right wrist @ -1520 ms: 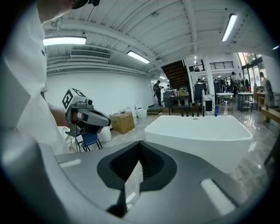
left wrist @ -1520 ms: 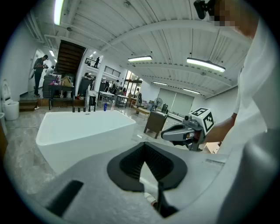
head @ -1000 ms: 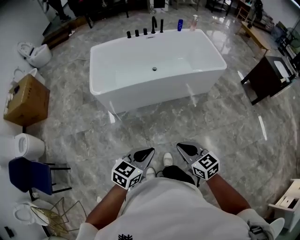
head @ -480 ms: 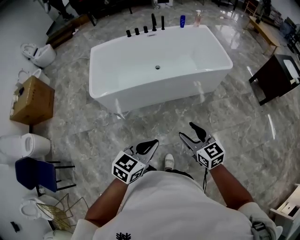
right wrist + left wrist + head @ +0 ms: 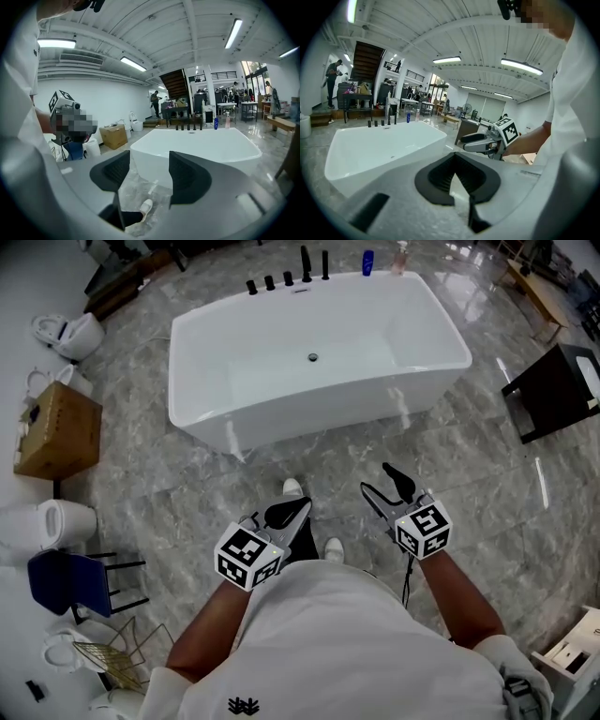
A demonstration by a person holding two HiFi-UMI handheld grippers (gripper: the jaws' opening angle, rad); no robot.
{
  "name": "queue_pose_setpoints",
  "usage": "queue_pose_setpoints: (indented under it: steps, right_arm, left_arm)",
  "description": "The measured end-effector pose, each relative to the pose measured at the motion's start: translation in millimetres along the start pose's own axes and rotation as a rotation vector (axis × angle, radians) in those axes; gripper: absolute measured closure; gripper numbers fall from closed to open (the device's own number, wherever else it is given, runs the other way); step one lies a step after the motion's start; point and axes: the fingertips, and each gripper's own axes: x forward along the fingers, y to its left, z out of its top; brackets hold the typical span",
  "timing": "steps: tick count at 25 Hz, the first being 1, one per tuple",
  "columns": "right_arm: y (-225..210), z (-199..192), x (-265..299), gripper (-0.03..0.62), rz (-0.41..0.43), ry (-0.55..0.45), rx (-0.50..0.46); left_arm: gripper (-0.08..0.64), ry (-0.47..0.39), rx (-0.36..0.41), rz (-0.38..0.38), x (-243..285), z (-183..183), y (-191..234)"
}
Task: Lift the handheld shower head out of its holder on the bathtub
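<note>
The white bathtub [image 5: 281, 418] lies ahead, across the floor. Along its far rim stands a row of black fittings [image 5: 288, 278]. The slim upright stick at the row's right end [image 5: 325, 265] looks like the handheld shower head in its holder; it is too small to be sure. Both grippers hang well short of the tub, over the floor. My left gripper [image 5: 286, 515] is shut with nothing in it, its pads meeting at the tips [image 5: 455, 164]. My right gripper [image 5: 386, 481] has just been opening and now stands open and empty [image 5: 148, 165]. The tub [image 5: 201, 145] fills its view ahead.
A blue bottle [image 5: 367, 261] and a pink bottle [image 5: 401, 256] stand on the tub's far rim. A cardboard box [image 5: 54, 432], toilets [image 5: 67, 334] and a blue chair [image 5: 67, 585] line the left side. A dark cabinet [image 5: 562, 390] stands at the right. The person's shoes [image 5: 331, 548] show below the grippers.
Both grippers have moved forward towards the tub as the person stepped closer. The right gripper's jaws, shut a second ago, have opened wide. The left jaws stay together.
</note>
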Motion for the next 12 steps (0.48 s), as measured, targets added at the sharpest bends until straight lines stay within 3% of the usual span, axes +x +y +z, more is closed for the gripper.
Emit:
queue_pose_setpoints:
  steps: [6, 12]
  right_arm:
    - [-26, 15, 48, 0.318, -0.031, 0.041, -0.015]
    - [-67, 59, 110, 0.329, -0.078, 0.055, -0.02]
  left_arm:
    - [0.554, -0.025, 0.009, -0.045, 29, 26, 63]
    - [0.554, -0.026, 0.042, -0.109, 55, 71, 128]
